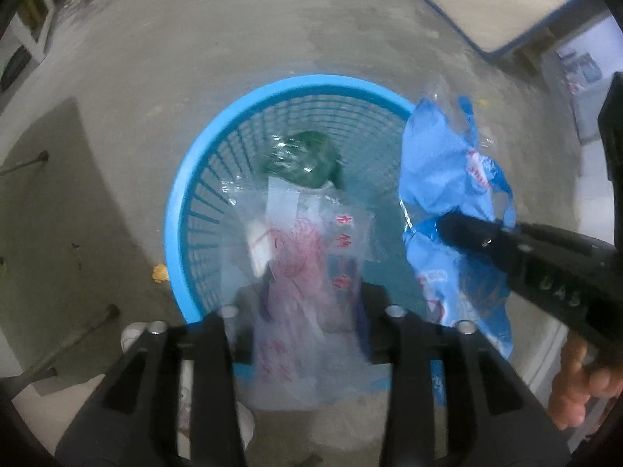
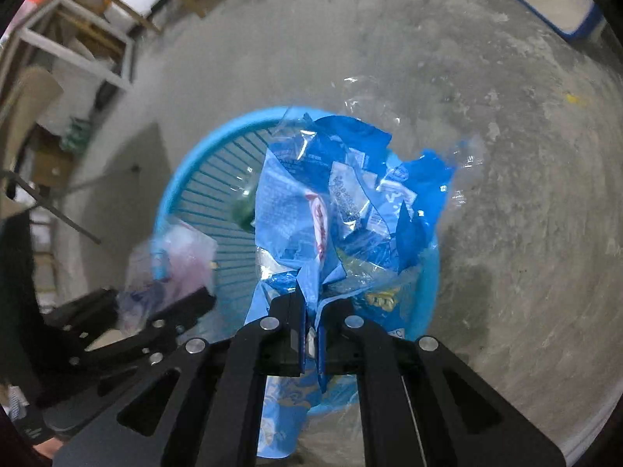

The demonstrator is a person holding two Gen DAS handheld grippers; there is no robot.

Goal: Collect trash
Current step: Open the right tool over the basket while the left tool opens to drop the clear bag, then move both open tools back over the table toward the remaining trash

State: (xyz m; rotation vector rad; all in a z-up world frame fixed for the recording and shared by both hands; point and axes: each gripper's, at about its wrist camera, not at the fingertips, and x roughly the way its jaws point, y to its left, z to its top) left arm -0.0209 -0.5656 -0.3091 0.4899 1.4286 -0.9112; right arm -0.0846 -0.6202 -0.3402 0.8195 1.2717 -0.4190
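A blue slatted basket stands on the concrete floor, and a green bottle lies inside it. My left gripper points down over the near rim with its jaws apart. A clear plastic bag with red print hangs loosely between them, above the basket. My right gripper is shut on a crumpled blue wrapper, which dangles over the basket's right side.
A yellow crumb lies on the floor left of the basket. A white board with a blue edge sits at the far right. Wooden and white frames crowd the far left. A person's hand grips the right tool.
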